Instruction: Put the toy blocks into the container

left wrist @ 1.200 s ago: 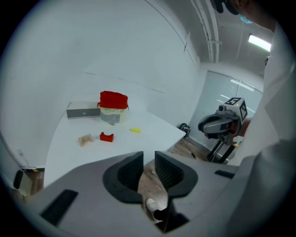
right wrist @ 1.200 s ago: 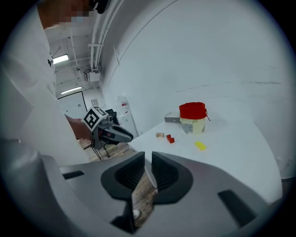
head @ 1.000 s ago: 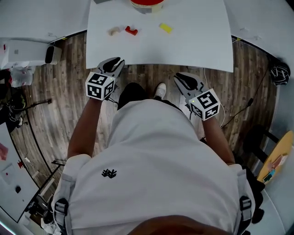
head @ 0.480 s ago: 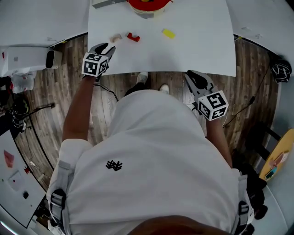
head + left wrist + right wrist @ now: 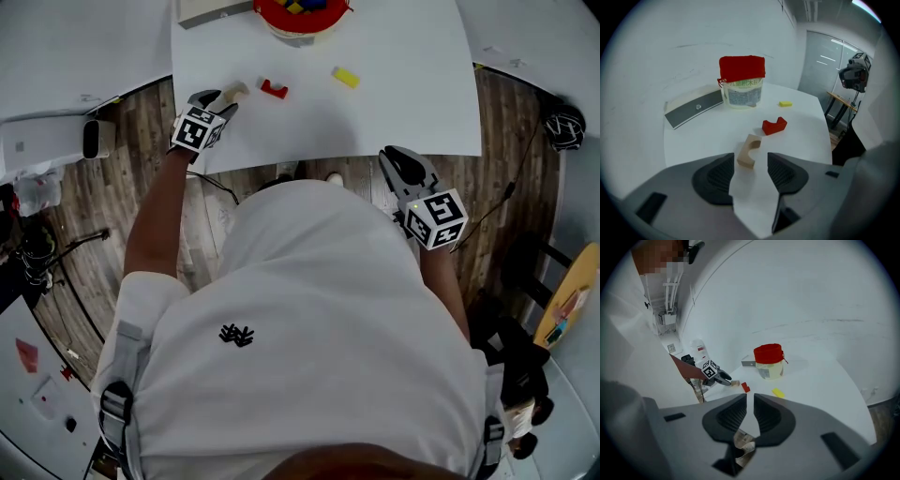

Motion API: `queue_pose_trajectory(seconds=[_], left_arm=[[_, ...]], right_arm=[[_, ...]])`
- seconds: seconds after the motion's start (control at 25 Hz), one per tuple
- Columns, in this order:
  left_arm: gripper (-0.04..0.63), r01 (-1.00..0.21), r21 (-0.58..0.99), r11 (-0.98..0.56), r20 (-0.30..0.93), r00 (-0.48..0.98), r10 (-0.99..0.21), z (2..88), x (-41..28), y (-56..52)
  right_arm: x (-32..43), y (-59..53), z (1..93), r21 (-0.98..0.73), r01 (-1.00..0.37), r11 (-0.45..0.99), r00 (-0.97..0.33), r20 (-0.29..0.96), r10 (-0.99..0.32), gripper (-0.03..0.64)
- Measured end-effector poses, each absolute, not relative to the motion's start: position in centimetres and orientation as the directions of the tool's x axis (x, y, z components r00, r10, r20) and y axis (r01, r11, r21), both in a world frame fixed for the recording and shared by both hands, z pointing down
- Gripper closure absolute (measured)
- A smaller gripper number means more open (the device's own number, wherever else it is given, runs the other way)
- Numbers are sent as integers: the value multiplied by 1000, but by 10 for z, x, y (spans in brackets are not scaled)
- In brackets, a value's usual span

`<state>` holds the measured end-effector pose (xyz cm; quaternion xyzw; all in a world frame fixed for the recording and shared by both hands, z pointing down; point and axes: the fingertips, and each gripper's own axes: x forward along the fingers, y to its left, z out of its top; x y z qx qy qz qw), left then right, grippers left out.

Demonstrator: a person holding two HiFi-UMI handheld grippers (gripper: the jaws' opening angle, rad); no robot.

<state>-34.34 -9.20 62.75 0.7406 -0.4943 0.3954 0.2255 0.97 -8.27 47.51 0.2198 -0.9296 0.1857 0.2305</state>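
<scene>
Reaching over the white table [image 5: 394, 103], the left gripper [image 5: 751, 161] has just been opening its jaws. The tan arch block [image 5: 749, 151] sits between their tips, untouched. The red block [image 5: 273, 89] and yellow block [image 5: 345, 77] lie beyond. The red-topped container [image 5: 740, 86] is cut off in the head view. The right gripper [image 5: 750, 401], off the table's near edge, has its jaws almost together and empty.

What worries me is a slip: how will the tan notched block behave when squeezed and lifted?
The tan block looks like solid wood, so it is probably stiff and light. It lies on a flat face on the table, so it likely won't roll, though a push might slide it across the smooth white top. Its curved notch may grip poorly; the flat sides seem safer.
</scene>
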Motion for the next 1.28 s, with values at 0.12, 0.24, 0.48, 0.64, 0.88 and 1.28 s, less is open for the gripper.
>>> queue_pose_trajectory(seconds=[0.12, 0.24, 0.48, 0.64, 0.88, 1.28], left_arm=[[365, -886, -38, -463, 814, 242, -529, 635, -341, -93], [367, -862, -15, -507, 822, 279, -497, 644, -338, -93], [453, -845, -24, -534, 809, 297, -507, 648, -341, -100], [457, -838, -19, -545, 800, 314, -512, 646, -342, -101], [462, -867, 12, -498, 763, 329, -556, 628, -343, -104], [462, -869, 5, -495, 658, 376, -653, 550, -331, -133]], right_arm=[[3, -82, 474, -238, -509, 827, -787, 518, -335, 569], [-4, -81, 473, -231, -514, 826, -780, 528, -337, 569], [-11, -77, 472, -224, -534, 816, -763, 542, -351, 569], [-15, -75, 474, -222, -542, 811, -754, 553, -353, 569], [-17, -72, 476, -228, -544, 807, -755, 553, -353, 569], [-16, -73, 477, -230, -533, 814, -766, 539, -349, 569]])
